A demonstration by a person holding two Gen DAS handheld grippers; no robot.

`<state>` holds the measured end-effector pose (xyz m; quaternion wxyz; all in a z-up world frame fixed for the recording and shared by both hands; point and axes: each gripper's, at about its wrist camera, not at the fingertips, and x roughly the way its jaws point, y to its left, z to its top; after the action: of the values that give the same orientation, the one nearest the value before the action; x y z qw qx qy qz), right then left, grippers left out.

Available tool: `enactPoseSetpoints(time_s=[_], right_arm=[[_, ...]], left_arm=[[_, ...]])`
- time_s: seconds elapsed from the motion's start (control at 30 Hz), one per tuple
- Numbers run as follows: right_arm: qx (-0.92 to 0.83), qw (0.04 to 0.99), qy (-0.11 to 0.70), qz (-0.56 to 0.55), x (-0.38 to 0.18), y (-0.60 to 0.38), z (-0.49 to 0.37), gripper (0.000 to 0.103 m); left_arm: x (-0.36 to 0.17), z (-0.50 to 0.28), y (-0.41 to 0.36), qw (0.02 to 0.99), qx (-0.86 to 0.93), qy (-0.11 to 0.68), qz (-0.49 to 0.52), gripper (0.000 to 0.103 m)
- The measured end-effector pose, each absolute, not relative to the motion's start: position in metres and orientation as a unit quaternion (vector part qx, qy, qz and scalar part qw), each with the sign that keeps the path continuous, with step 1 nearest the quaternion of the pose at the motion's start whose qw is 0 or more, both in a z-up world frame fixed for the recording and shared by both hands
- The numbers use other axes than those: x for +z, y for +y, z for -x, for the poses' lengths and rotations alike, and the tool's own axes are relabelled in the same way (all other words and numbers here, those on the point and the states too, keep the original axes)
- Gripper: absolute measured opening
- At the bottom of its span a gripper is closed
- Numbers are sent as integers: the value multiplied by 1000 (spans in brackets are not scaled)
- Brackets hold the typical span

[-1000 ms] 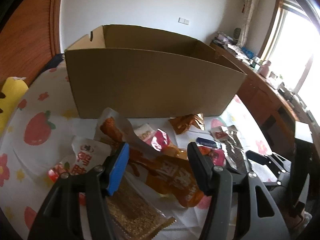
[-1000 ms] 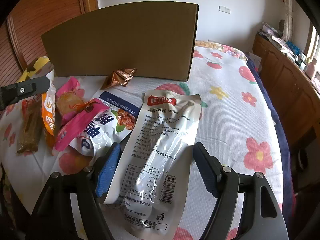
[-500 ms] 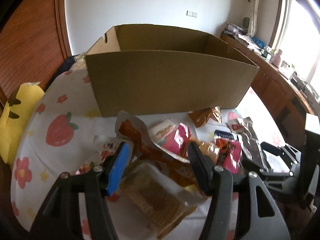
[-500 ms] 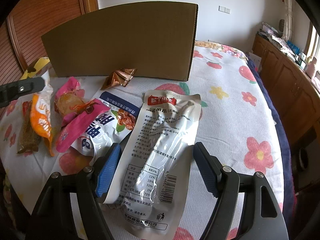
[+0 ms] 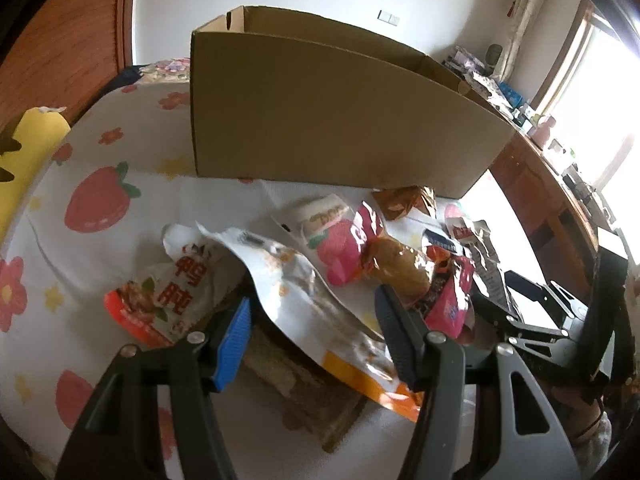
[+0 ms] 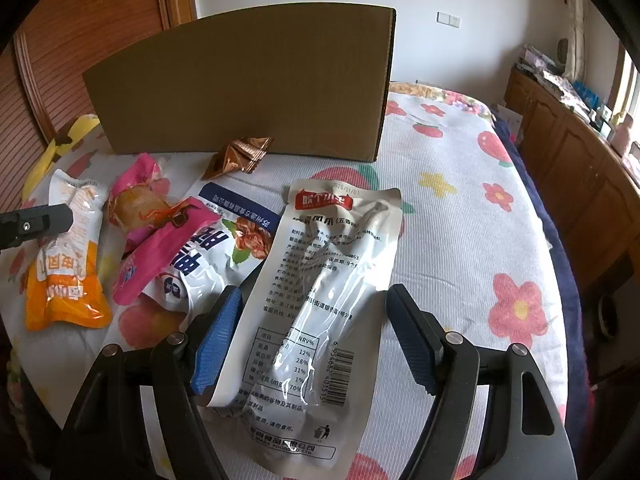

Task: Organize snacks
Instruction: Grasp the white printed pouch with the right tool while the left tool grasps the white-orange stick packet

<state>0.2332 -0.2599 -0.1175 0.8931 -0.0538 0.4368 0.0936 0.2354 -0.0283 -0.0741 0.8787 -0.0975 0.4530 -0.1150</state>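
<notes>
Both tools spread: right tool (image 6: 314, 336) straddles clear pouch (image 6: 320, 296); left tool (image 5: 314, 334) over orange pouch (image 5: 320, 312).

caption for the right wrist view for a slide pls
Open right gripper straddling a clear vacuum-sealed snack pouch on a floral cloth, cardboard box behind.

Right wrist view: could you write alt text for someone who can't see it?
An open two-finger gripper straddles a clear-and-white snack pouch lying on a flowery bedspread. Pink, orange and blue-white packets lie at left; a cardboard box stands behind, a copper wrapper at its base.
</notes>
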Motion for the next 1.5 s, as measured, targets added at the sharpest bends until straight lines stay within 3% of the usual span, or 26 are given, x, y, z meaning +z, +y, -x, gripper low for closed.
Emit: enactPoseSetpoints(time_s=[0.5, 0.67, 1.03, 1.33, 1.5], right_arm=[[94, 893, 437, 54, -117, -260, -233, 76], [94, 893, 437, 54, -117, -260, -233, 76], [93, 894, 435, 48, -118, -260, -233, 75], [87, 905, 413, 56, -109, -255, -229, 43], [93, 907, 409, 45, -102, -256, -230, 37]], left_arm=[[-81, -258, -31, 881, -110, 451, 90, 58], [-85, -256, -29, 880, -117, 451, 88, 29], [-53, -230, -27, 900, -149, 400, 86, 21], [-36, -209, -40, 913, -176, 361, 69, 21], [-29, -202, -41, 919, -179, 344, 65, 21]])
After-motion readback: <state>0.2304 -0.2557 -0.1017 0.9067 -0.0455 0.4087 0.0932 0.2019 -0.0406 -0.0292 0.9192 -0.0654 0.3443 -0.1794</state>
